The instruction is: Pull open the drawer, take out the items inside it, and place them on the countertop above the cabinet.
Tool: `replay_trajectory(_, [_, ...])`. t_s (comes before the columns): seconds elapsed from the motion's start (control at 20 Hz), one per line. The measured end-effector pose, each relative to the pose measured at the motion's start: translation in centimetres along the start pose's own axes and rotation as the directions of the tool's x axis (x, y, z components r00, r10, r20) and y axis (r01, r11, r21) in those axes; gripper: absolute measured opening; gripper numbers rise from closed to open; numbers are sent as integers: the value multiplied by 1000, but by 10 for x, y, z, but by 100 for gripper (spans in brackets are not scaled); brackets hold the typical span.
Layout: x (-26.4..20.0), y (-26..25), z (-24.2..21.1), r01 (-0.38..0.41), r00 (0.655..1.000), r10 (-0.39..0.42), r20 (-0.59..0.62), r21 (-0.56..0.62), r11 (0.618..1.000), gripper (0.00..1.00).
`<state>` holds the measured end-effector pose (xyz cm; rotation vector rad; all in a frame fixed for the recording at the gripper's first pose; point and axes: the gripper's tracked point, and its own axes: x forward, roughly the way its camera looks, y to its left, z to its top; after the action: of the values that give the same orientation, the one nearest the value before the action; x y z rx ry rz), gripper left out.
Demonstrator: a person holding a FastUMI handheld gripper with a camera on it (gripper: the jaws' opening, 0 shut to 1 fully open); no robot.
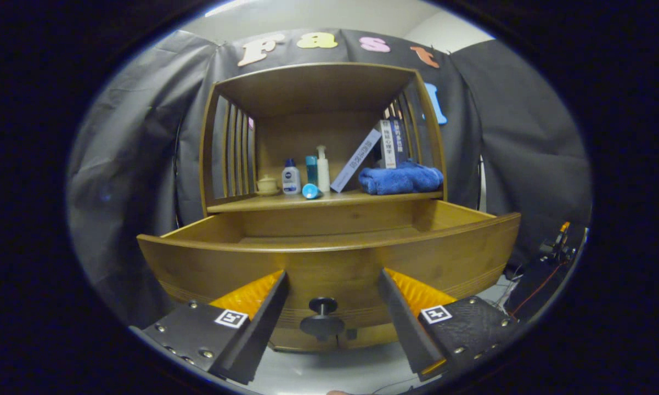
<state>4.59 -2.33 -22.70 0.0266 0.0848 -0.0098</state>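
Observation:
A wooden cabinet stands ahead with its drawer (pixel 329 263) pulled out toward me. The drawer's dark round knob (pixel 322 318) sits in the gap between my fingers, untouched. My gripper (pixel 332 285) is open, its fingers spread wide on either side of the knob, just in front of the drawer's front panel. The drawer's inside is mostly hidden behind its front; only a strip of bare wooden bottom shows. On the countertop (pixel 241 205) above lie a folded blue towel (pixel 399 179), a small ceramic jar (pixel 266 185), a white-and-blue bottle (pixel 291 178), a pump bottle (pixel 322 169) and a blue item lying down (pixel 310 191).
Books (pixel 389 144) lean at the back right of the shelf, with one white book (pixel 355 161) tilted. Slatted wooden sides and a top board enclose the countertop. Equipment with cables (pixel 554 252) stands on the floor to the right of the cabinet.

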Motion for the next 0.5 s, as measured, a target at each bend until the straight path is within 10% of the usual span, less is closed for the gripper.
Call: replay_trajectory(0.5, [60, 8, 4, -13, 993, 21, 115, -76, 997, 99])
